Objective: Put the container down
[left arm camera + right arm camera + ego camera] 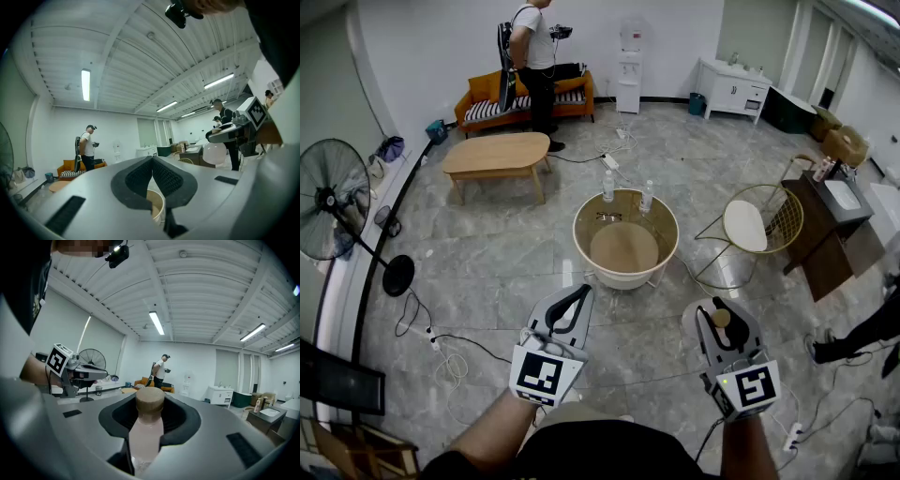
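Two tools; three bottles; one round table; one fan.

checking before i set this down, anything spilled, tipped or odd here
Nothing is spilled or tipped: both bottles stand upright on the round table. The only mess is loose cables trailing across the floor.

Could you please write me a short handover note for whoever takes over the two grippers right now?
Left gripper: jaws together, empty.
Right gripper: jaws closed on the container, a pale bottle with a tan cap, held in the air.
Round table ahead, two bottles at its far rim.
Done: container in hand.
Left: set it down, open the jaws.
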Motion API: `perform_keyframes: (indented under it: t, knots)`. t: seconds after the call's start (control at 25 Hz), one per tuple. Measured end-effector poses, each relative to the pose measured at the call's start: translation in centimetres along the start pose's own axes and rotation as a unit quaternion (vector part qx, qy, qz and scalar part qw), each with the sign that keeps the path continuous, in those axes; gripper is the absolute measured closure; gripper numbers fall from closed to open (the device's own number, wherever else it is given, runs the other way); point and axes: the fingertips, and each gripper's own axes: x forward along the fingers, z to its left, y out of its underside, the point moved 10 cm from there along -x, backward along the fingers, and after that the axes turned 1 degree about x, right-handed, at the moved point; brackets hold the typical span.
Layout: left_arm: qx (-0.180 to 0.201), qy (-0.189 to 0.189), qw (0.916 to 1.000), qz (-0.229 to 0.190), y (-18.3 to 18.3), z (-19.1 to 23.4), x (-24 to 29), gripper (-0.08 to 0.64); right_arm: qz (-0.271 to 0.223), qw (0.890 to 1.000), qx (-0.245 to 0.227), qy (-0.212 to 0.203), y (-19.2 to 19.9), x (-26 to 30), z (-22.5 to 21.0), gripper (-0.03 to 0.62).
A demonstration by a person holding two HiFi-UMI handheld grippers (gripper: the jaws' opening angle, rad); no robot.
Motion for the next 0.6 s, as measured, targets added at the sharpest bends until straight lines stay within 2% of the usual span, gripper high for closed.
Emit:
perform_keyframes:
  t: [0.16, 0.32, 0.6]
  knots:
    - [0.006, -0.012, 0.9999, 0.004, -0.1, -0.8, -0.2, 0.545, -0.009, 1.0, 0.0, -0.005, 0.1, -0.7, -1.2, 0.46]
    - [0.012, -0.024, 0.9995, 0.018, 0.1, -1.0, -1.0, 0.545, 0.004, 1.0, 0.005, -0.017, 0.5, -1.0, -1.2, 0.46]
    - [0.016, -0.03, 0.9994, 0.013, 0.5, 0.4, 0.0, 0.545, 0.015, 0.999, -0.001, -0.033, 0.9, 1.0, -1.2, 0.46]
